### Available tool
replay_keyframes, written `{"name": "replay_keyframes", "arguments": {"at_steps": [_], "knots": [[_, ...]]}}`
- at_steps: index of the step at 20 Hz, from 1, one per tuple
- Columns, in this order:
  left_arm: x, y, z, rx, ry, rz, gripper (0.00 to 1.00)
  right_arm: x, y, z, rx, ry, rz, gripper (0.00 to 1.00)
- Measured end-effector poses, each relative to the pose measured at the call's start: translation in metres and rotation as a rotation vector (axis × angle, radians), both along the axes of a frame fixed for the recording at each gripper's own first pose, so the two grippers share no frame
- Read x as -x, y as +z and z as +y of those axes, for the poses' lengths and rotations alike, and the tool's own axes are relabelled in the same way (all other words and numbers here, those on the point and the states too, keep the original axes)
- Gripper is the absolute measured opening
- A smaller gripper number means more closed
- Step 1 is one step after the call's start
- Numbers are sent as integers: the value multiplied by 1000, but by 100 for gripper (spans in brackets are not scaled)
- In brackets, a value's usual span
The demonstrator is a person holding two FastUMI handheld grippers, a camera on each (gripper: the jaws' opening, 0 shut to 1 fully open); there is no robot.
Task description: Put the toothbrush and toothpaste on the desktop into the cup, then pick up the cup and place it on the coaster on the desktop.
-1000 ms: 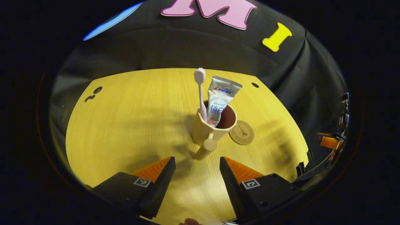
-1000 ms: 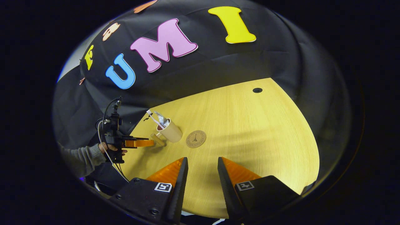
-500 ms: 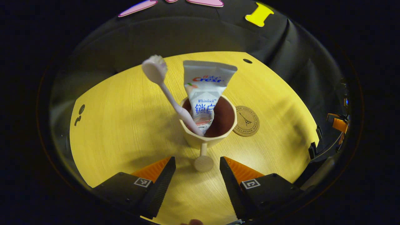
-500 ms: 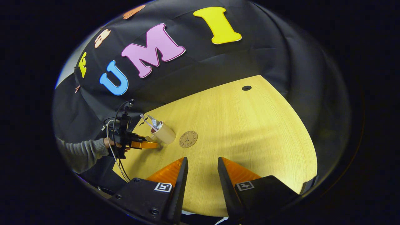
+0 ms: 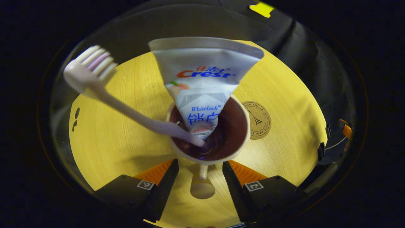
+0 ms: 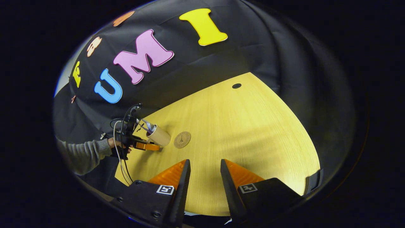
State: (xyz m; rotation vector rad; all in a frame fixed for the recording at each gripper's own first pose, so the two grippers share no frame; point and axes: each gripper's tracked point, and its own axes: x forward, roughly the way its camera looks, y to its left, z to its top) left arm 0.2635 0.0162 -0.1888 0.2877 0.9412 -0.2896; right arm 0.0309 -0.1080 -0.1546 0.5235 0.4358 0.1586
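Observation:
A beige cup (image 5: 208, 158) with a dark inside stands on the wooden desktop (image 5: 133, 95), very close in the left gripper view. A pale toothbrush (image 5: 95, 69) leans out of it to the left, and a white toothpaste tube (image 5: 204, 82) stands in it. The cup's peg handle (image 5: 202, 188) lies between the fingers of my left gripper (image 5: 200, 167), which is open with a gap on each side. A round brown coaster (image 5: 258, 119) lies just right of the cup. In the right gripper view the cup (image 6: 159, 136), coaster (image 6: 182, 139) and left gripper (image 6: 144, 145) are far left. My right gripper (image 6: 205, 163) hangs open over bare desktop.
A person's hand and grey sleeve (image 6: 91, 152) hold the left gripper at the desk's left edge. A small round hole (image 6: 236, 85) sits near the far edge of the desktop (image 6: 253, 126). Dark cut-outs (image 5: 76, 114) mark the desk's left side. Black cloth surrounds the desk.
My left gripper has moved forward to the cup, so its handle now lies between the open fingers. The right gripper has drifted slightly and stays open.

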Motion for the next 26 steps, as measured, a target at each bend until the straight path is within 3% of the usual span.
{"name": "replay_keyframes", "arguments": {"at_steps": [5, 7, 10, 11, 13, 19, 21, 22, 26], "knots": [[-2, -5, -8, -19, -2, 25, 80, 5, -3, -6, 3, 2, 1, 59], [-5, -5, -8, -39, 2, 20, 67, 5, -2, -9, 1, 4, 0, 59], [-4, -7, -6, -79, 9, 39, 61, 6, -4, -11, -3, 6, 0, 59], [-2, -10, -4, -87, 16, 62, 47, 8, -4, -11, -2, 8, -2, 59], [-1, -11, -6, -67, 36, 74, 35, 9, -5, -14, -4, 6, 0, 59], [-3, -7, -11, -53, 60, 32, 33, 13, -7, -21, -17, -5, -1, 59], [-4, -2, -16, -46, 52, 8, 38, 14, -7, -22, -17, -3, -2, 59], [-4, 0, -20, -41, 42, 1, 33, 14, -7, -22, -17, -2, -2, 59], [1, 11, -37, -27, 17, -16, 33, 14, -6, -23, -22, 2, -8, 59]]}}
